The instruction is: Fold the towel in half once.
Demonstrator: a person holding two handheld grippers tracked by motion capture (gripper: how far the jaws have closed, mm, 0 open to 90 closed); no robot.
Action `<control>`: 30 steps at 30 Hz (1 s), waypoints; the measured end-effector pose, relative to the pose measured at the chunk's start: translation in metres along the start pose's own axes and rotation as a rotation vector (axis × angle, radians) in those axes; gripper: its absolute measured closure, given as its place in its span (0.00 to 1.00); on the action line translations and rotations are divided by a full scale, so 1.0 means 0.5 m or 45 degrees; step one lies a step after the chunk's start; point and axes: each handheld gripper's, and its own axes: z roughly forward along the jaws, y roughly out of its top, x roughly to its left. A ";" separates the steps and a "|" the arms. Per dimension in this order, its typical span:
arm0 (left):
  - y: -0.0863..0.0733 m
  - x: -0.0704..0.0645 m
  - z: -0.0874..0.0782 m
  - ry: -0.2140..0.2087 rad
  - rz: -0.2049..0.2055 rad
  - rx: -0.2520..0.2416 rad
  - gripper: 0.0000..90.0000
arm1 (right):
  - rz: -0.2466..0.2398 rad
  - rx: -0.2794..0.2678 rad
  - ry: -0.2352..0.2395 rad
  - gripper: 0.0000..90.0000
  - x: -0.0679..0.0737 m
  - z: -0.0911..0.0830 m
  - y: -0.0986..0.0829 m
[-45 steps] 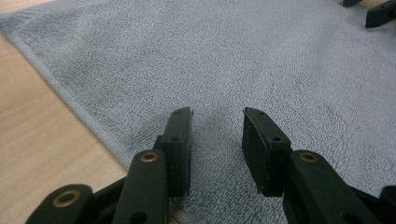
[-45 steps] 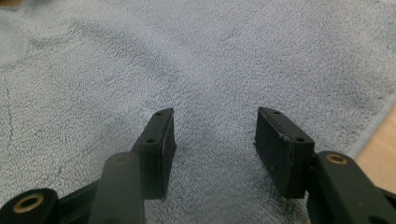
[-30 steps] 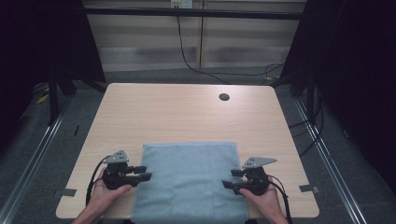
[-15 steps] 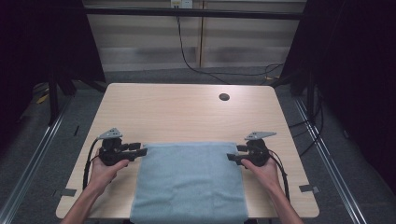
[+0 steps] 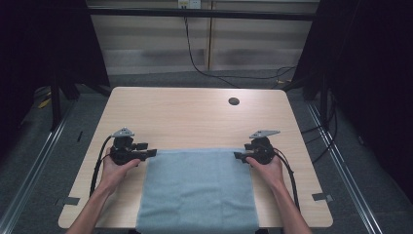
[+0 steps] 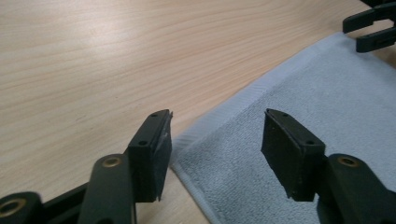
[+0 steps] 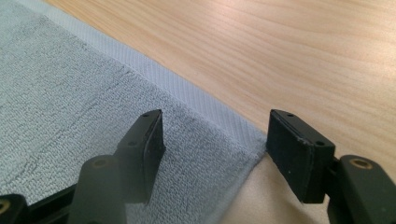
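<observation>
While both grippers gape, towel (image 5: 197, 190) corners seemingly lie between fingers (image 6: 152, 154).

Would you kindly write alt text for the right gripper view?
The right gripper is open, its two black jaws straddling the far right corner of a light blue towel. The towel lies flat on a pale wooden table, its woven hem running diagonally across the picture.

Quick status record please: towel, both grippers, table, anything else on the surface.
towel: light blue towel, flat, near edge hanging over the table front
left gripper: left gripper open, jaws astride the towel's far left corner
right gripper: right gripper open, jaws astride the far right corner
table: wooden table
other: round dark hole near the far edge
</observation>
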 end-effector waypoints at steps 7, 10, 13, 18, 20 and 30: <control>-0.005 0.003 0.004 0.023 0.000 0.001 0.40 | -0.047 0.014 -0.105 0.48 0.021 0.006 -0.006; -0.010 0.007 0.006 0.017 0.005 0.010 0.40 | -0.050 0.006 -0.082 0.62 0.022 0.004 -0.006; -0.013 0.013 0.004 0.018 0.002 0.015 0.38 | -0.045 0.010 -0.064 0.74 0.022 0.002 -0.005; -0.016 0.013 0.009 0.016 0.032 0.029 0.38 | 0.003 -0.015 -0.008 0.90 0.019 0.005 -0.008; -0.017 0.009 0.014 0.015 0.056 0.036 0.41 | 0.000 -0.021 -0.003 0.91 0.018 0.005 -0.009; -0.024 -0.001 0.044 0.057 0.144 0.076 0.49 | 0.003 -0.018 0.001 0.91 0.018 0.004 -0.009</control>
